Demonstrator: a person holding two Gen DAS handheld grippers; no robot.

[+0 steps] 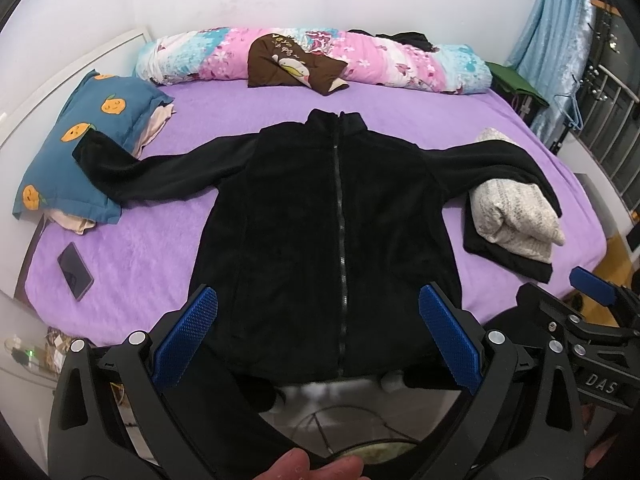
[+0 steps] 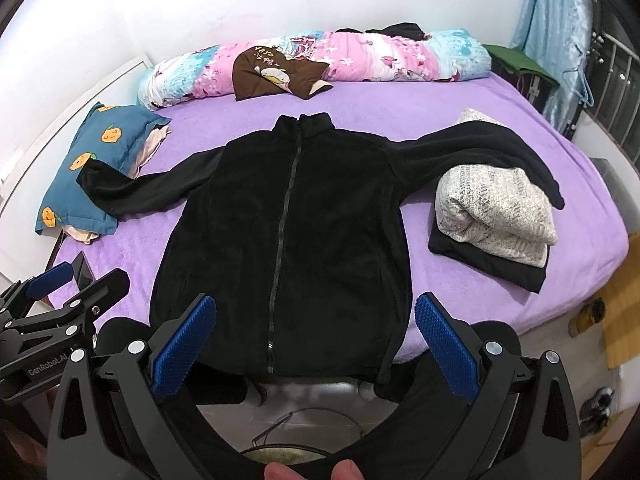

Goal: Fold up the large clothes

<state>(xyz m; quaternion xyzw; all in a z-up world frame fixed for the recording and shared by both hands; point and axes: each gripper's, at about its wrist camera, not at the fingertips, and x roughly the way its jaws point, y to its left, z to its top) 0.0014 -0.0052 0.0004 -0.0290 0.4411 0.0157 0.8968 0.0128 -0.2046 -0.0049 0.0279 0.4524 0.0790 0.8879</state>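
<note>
A black zip-up fleece jacket (image 1: 320,216) (image 2: 288,208) lies flat, front up and zipped, on the purple bed (image 1: 132,240) (image 2: 460,120). Its left sleeve (image 1: 132,176) reaches onto a blue pillow. Its right sleeve (image 2: 500,148) drapes over a folded cream knit. My left gripper (image 1: 318,300) hovers open above the jacket's hem, nothing between its blue pads. My right gripper (image 2: 316,304) is likewise open over the hem and holds nothing. Each gripper shows at the edge of the other's view.
A blue orange-print pillow (image 1: 80,148) lies at the left, a phone (image 1: 75,271) near the bed's front left. A folded cream knit (image 2: 496,212) rests on a black garment at the right. A rolled floral quilt (image 1: 320,56) and brown cushion (image 1: 292,64) line the far side.
</note>
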